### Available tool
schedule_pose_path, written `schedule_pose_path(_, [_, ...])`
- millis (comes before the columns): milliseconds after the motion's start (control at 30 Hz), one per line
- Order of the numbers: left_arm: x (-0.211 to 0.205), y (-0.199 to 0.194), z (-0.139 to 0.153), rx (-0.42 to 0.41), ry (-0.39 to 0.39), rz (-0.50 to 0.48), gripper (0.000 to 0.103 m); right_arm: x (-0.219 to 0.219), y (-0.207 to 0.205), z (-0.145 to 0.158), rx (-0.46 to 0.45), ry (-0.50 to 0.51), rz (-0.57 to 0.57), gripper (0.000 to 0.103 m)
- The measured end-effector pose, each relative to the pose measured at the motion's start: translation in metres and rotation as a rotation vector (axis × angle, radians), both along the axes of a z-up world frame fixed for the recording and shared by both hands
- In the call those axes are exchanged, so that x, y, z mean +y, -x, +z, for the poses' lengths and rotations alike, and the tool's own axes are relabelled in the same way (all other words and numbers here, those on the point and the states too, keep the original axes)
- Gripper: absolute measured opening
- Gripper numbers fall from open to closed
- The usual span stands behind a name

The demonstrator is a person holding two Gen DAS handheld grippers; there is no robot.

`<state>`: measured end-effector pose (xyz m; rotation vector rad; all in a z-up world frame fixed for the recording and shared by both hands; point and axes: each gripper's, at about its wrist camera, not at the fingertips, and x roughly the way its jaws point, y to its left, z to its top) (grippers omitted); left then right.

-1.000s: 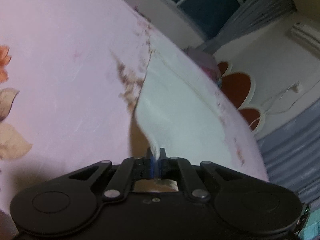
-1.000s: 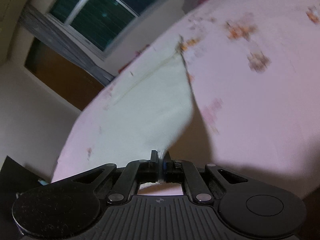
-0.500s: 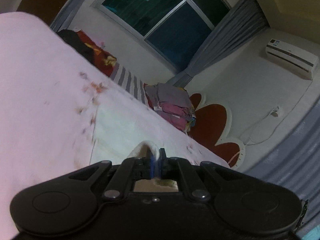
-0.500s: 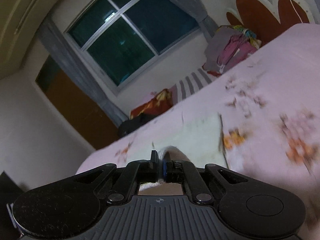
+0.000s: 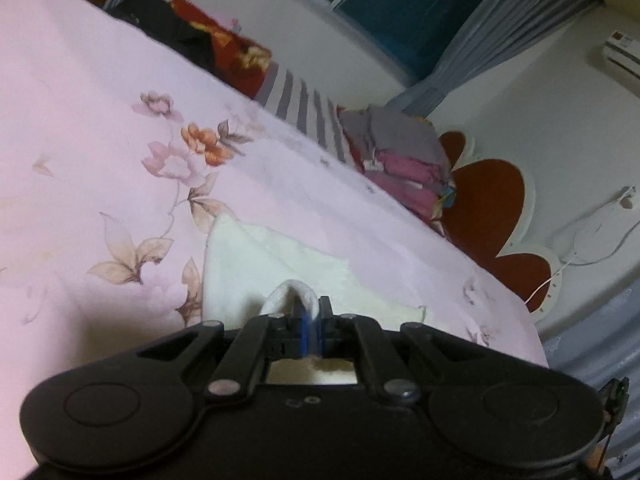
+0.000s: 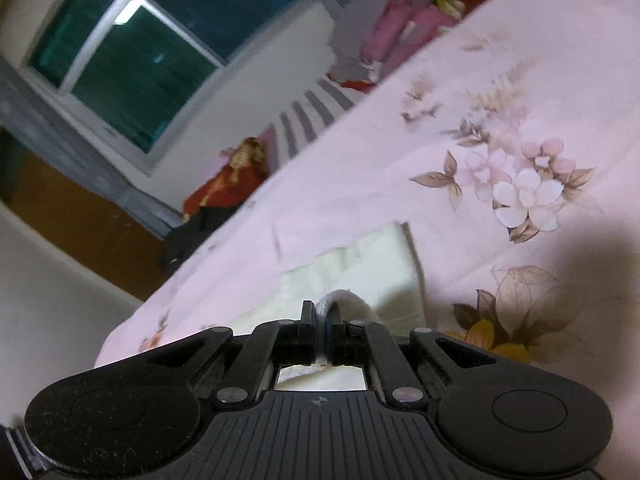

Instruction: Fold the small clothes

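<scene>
Left wrist view: the left gripper (image 5: 311, 316) is clenched on a looped edge of the cloth (image 5: 256, 264), a cream piece lying flat on the pink floral sheet (image 5: 100, 128) just ahead of the jaws. Its left edge runs straight away from the gripper, and its far edge slants from a corner at upper left down toward the right, so the long axis lies roughly across the view. Beyond the cloth, at the sheet's far edge, sit a striped cushion (image 5: 304, 108) and a pile of clothes (image 5: 404, 160), with a red flower-shaped headboard (image 5: 486, 204), a window (image 5: 408, 8) and grey curtain (image 5: 508, 28) behind. Right wrist view: the right gripper (image 6: 321, 320) likewise pinches a raised fold of the cloth (image 6: 380, 264), which stretches away and up to the right, its right edge straight. Past the cloth lie the sheet (image 6: 520, 100), the pile (image 6: 392, 28) and the window (image 6: 132, 60).
</scene>
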<state>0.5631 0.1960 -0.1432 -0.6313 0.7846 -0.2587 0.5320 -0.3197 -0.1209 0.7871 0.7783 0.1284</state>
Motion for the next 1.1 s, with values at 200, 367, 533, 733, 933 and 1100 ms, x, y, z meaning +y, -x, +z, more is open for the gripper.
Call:
schedule_pose_path(200, [0.001,-0.012,0.001,-0.092,-0.028,0.015,0.054,-0.003,-0.022,-0.008,0.001,0.069,-0.012,0.071])
schedule_pose_path(367, [0.000,-0.020,0.001,-0.081,-0.121,-0.062,0.049,-0.007,-0.017,0.002,-0.099,0.162,0.018,0.078])
schedule_pose_path(533, [-0.018,-0.039,-0.009,-0.023,-0.258,-0.182,0.035,0.018,-0.032,-0.007,-0.040,0.322,0.157,0.055])
schedule_pose_path(733, [-0.032,-0.050,-0.021,0.010,-0.340,-0.264,0.010,0.047,-0.043,-0.026,0.035,0.473,0.271,0.022])
schedule_pose_path(933, [-0.019,-0.038,-0.010,-0.082,-0.267,-0.191,0.003,0.047,-0.033,-0.019,-0.035,0.514,0.249,0.001])
schedule_pose_path(1100, [-0.019,-0.044,0.000,-0.125,-0.259,-0.166,0.003,0.043,-0.034,-0.001,-0.140,0.513,0.204,0.001])
